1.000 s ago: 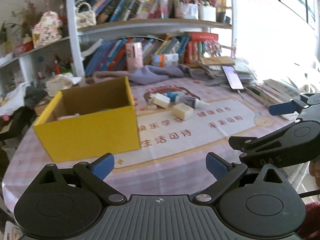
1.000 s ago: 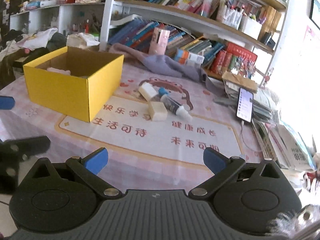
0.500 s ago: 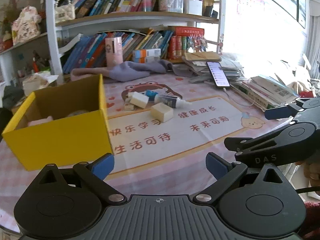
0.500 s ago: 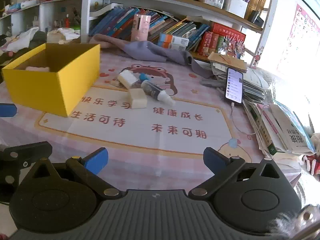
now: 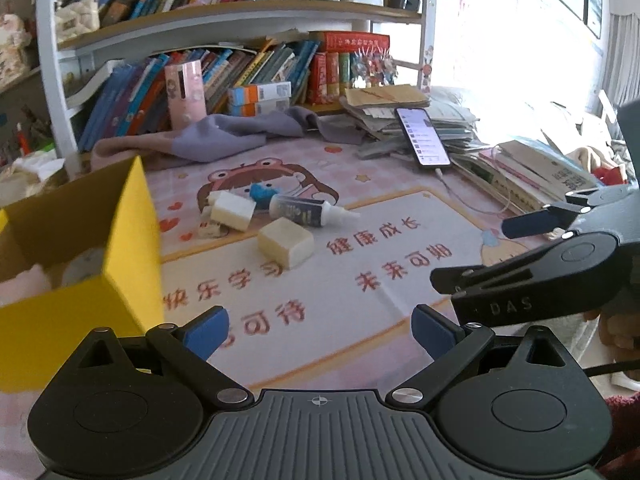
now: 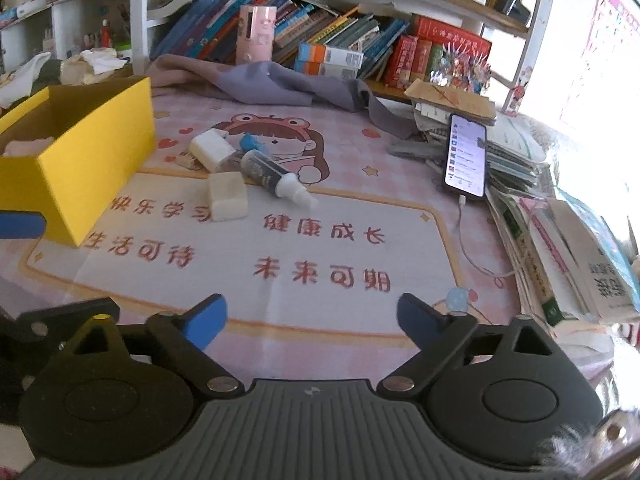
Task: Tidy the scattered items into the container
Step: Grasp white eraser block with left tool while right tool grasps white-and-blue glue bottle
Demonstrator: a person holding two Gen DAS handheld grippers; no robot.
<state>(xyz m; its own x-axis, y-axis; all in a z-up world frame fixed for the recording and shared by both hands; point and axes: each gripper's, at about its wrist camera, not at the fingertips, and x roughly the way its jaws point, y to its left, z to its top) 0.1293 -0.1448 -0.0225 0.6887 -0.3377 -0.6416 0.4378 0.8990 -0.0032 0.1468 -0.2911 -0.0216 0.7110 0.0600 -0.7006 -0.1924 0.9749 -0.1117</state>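
Note:
A yellow cardboard box [image 5: 84, 312] [image 6: 80, 168] stands at the left with a few pale items inside. Scattered on the printed mat lie a cream block [image 5: 285, 242] [image 6: 228, 196], a white block [image 5: 232, 211] [image 6: 212, 150], a dark bottle with a white nozzle [image 5: 308, 210] [image 6: 276, 178] and a small blue item [image 5: 260, 192] [image 6: 250, 143]. My left gripper [image 5: 320, 330] is open and empty, short of the items. My right gripper [image 6: 312, 316] holds nothing, its jaws closing a little; it also shows at the right of the left wrist view [image 5: 532, 240].
A phone [image 5: 422, 138] [image 6: 466, 156] on a cable leans on stacked books and papers [image 6: 560, 232] at the right. A grey-purple cloth [image 6: 280, 84] lies at the back below a bookshelf [image 5: 240, 20]. The mat [image 6: 320, 240] lies between grippers and items.
Both grippers moved forward over the table toward the scattered items, which now look larger. The box slid toward the left edge of both views. The right gripper's fingers narrowed slightly.

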